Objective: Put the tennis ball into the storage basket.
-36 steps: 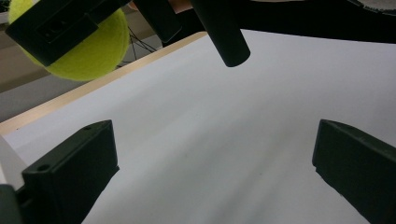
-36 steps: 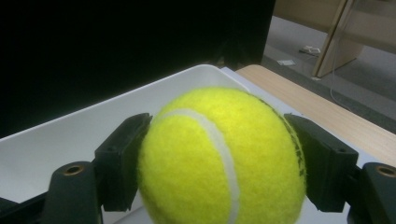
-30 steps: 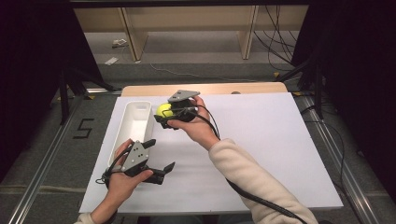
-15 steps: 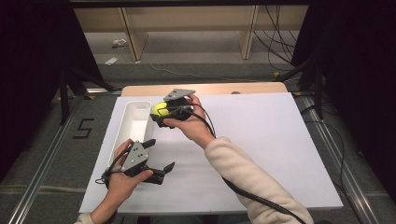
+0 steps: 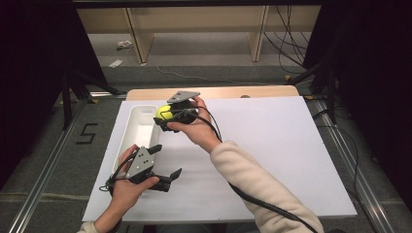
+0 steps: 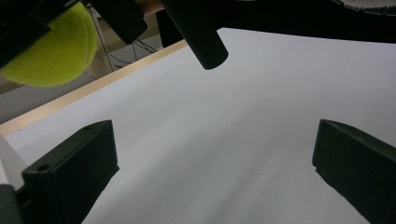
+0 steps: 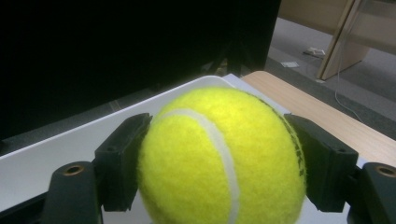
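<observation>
Tennis ball (image 5: 163, 112) clamped in right gripper (image 5: 167, 118), shifted left since a second ago, now over white tray (image 5: 127, 141) far end; release likely next. Left gripper (image 5: 164, 165) idle, jaws wide.

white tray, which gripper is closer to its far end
Right. The right gripper hangs over the far end of the white tray, shut on the tennis ball. The left gripper is open beside the tray's near end.
</observation>
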Motion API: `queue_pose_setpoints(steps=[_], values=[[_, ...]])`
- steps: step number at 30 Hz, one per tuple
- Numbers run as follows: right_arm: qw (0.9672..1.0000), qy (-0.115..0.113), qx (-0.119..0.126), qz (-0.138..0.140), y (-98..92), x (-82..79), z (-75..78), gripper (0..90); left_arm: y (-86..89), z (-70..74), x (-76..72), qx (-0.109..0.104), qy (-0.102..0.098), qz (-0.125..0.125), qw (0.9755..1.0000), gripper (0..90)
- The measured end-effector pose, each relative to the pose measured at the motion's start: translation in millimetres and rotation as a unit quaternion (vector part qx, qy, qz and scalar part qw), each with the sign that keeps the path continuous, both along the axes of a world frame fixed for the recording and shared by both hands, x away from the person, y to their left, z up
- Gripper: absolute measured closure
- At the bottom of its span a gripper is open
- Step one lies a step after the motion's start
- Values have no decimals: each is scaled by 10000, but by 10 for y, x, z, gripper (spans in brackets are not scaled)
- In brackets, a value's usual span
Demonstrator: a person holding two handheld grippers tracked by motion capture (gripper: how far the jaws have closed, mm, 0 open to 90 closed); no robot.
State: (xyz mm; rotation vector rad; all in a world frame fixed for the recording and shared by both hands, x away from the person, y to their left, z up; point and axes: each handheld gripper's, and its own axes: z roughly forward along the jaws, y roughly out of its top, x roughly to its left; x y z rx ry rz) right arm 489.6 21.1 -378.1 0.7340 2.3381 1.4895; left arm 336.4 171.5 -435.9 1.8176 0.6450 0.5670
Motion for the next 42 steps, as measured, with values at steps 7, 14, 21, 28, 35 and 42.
queue_pose_setpoints(steps=[7,14,21,28,35,42], values=[[10000,-11,-14,-25,-12,19,14,268,-1,1,1,-1,0,7,10000,0],[10000,6,-46,-28,-4,24,3,268,3,3,1,-1,-5,10,10000,0],[10000,16,-90,18,38,21,5,268,3,4,0,-7,-3,3,10000,0],[10000,-1,-61,36,96,51,37,268,3,3,2,-12,-3,-1,10000,0],[10000,-14,-50,75,166,64,55,268,-1,6,-4,-17,-9,-11,10000,0],[10000,-29,-36,81,211,82,81,268,1,8,-5,-10,-17,-10,10000,0]])
